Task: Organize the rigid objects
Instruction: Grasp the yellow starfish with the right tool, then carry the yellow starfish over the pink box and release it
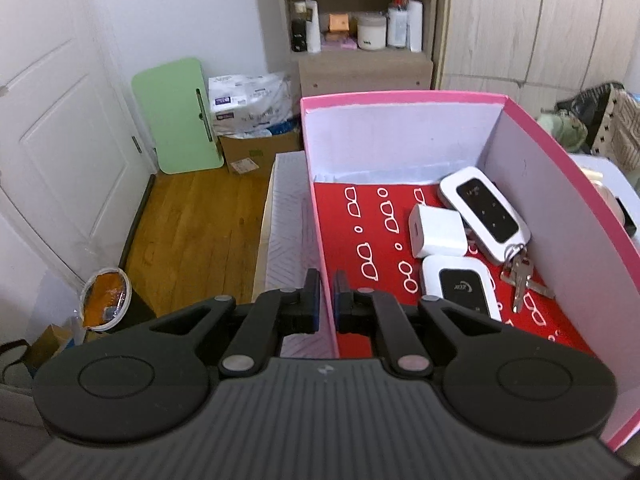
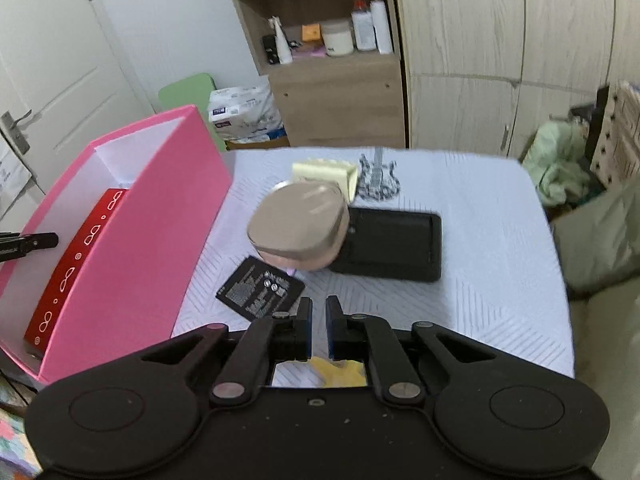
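A pink box (image 1: 400, 98) with a red patterned floor stands on the table. In it lie two white pocket routers (image 1: 484, 212) (image 1: 460, 288), a white charger cube (image 1: 438, 230) and keys (image 1: 522, 276). My left gripper (image 1: 327, 300) is shut on the box's left wall. The right wrist view shows the box (image 2: 160, 208) at the left. My right gripper (image 2: 319, 316) hovers low over the table with its jaws nearly together and nothing between them. Just ahead lie a black battery (image 2: 260, 288), a beige rounded case (image 2: 300, 228) and a black cradle (image 2: 396, 244).
A cream block (image 2: 324, 172) and a small black-and-white item (image 2: 378, 178) sit at the far side of the white tablecloth (image 2: 480, 240). A yellow scrap (image 2: 340, 372) shows under my right gripper. A shelf unit (image 2: 332, 80) and a wardrobe stand behind.
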